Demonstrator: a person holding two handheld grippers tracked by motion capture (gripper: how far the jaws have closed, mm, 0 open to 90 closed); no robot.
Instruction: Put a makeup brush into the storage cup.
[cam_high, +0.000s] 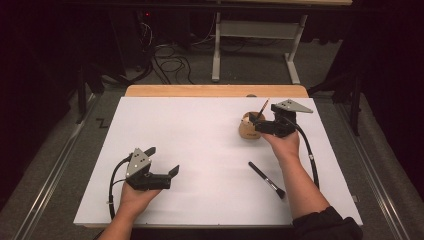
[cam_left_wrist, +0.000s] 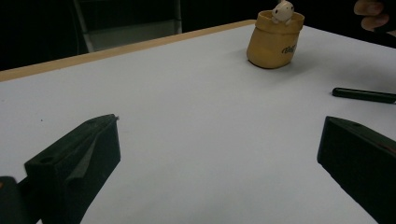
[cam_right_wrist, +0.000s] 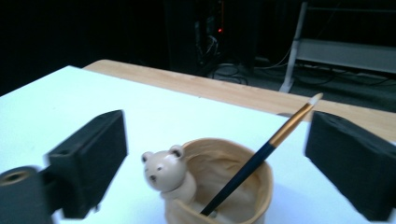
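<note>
Right gripper (cam_high: 256, 121) sits right of centre in the high view, jaws spread wide and released, straddling the tan pot (cam_right_wrist: 224, 184) without pressing anything. In the right gripper view a brush (cam_right_wrist: 261, 158) leans loose in the pot, tip toward the upper right, beside a small bear figure (cam_right_wrist: 167, 177) on the rim. Second brush (cam_high: 267, 180) lies on the white table (cam_high: 200, 150), lower right. Left gripper (cam_high: 164, 159) at lower left, jaws apart, empty.
</note>
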